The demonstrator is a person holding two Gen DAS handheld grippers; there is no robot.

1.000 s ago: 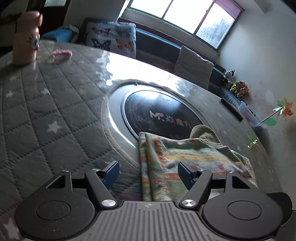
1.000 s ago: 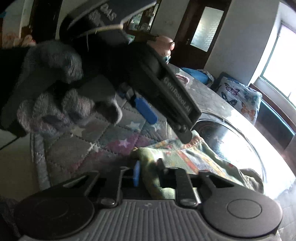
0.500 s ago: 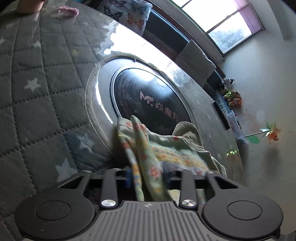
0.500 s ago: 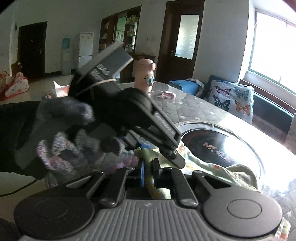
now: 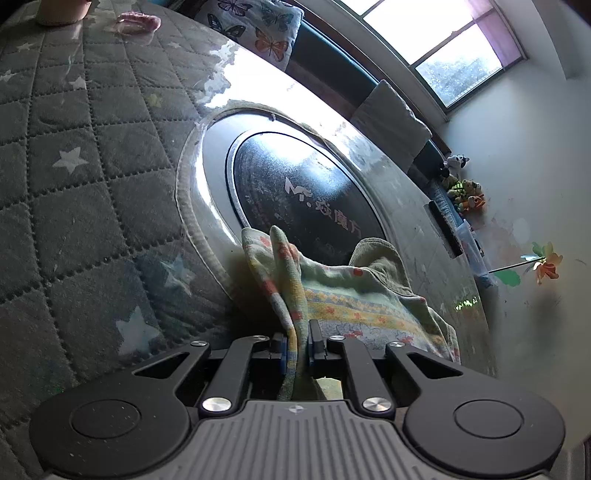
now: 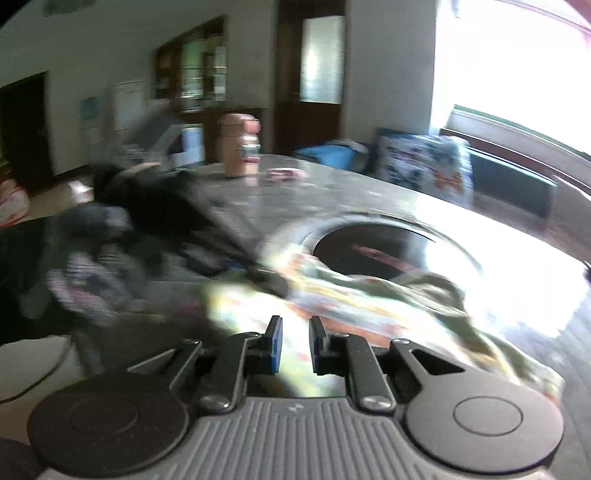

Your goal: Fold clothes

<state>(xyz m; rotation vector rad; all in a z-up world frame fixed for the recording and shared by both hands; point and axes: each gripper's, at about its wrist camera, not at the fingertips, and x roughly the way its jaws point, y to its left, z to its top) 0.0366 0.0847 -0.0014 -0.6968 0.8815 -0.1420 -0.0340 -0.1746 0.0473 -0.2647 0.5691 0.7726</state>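
A patterned green, yellow and red garment [image 5: 354, 302] lies bunched on the table, partly over the dark round hob. My left gripper [image 5: 297, 345] is shut on a raised fold of the garment near its left edge. In the blurred right wrist view the garment [image 6: 332, 299] spreads ahead, and my right gripper [image 6: 295, 343] stands just over its near edge with a narrow gap between the pads; nothing shows clamped in the gap. The left gripper's body and the gloved hand [image 6: 110, 258] holding it show at the left of that view.
A round black hob [image 5: 295, 195] in a steel ring sits in the grey quilted star-pattern table cover [image 5: 74, 166]. A pink bottle [image 6: 240, 146] and a small pink item [image 5: 138, 22] stand at the far side. A butterfly cushion [image 5: 258, 26] lies on the bench beyond.
My left gripper closed on the garment's fold and stays clamped. My right gripper, shut on the garment's edge before, now shows a small gap and has swung fast, blurring its view.
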